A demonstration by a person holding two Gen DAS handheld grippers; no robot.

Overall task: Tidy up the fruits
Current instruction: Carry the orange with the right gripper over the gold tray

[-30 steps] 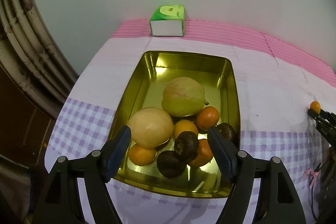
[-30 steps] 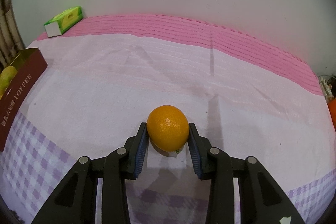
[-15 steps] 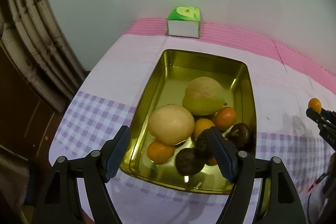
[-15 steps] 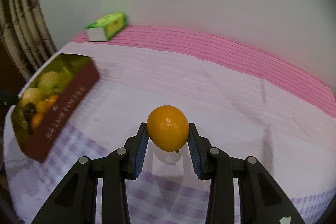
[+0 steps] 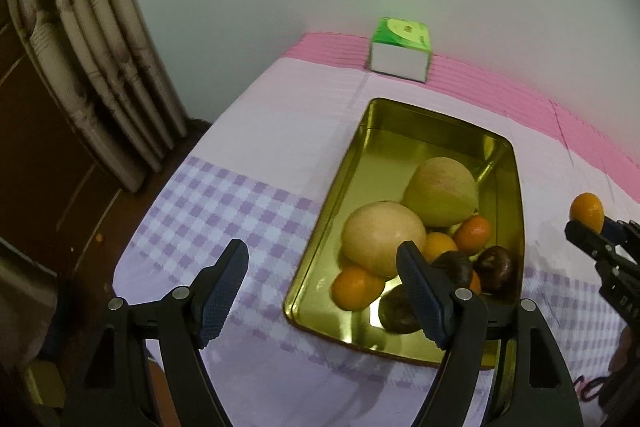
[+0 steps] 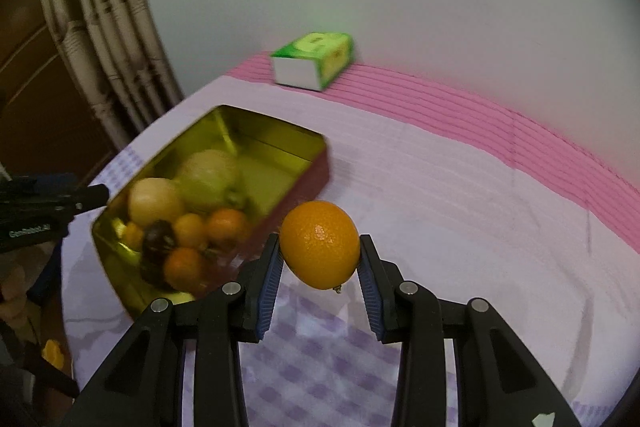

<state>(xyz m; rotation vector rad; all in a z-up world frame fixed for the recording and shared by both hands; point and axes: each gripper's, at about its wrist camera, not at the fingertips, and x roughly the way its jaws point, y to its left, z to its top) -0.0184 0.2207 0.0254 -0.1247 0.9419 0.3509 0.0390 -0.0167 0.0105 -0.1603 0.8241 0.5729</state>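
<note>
Left claw (image 5: 322, 291) spread wide, holding nothing, over the tabletop (image 5: 256, 155) — the gold tin (image 5: 344, 183) of fruit at its 1 o'clock. Right claw (image 6: 319, 281) clamped on an orange (image 6: 319, 243), held just beside the tin (image 6: 276, 147) at 10 o'clock.

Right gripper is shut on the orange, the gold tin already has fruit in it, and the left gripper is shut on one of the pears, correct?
Not quite. The left gripper is open and holds nothing, as the left wrist view shows. The rest stands: the right gripper is shut on the orange, and the gold tin already has fruit in it.
</note>
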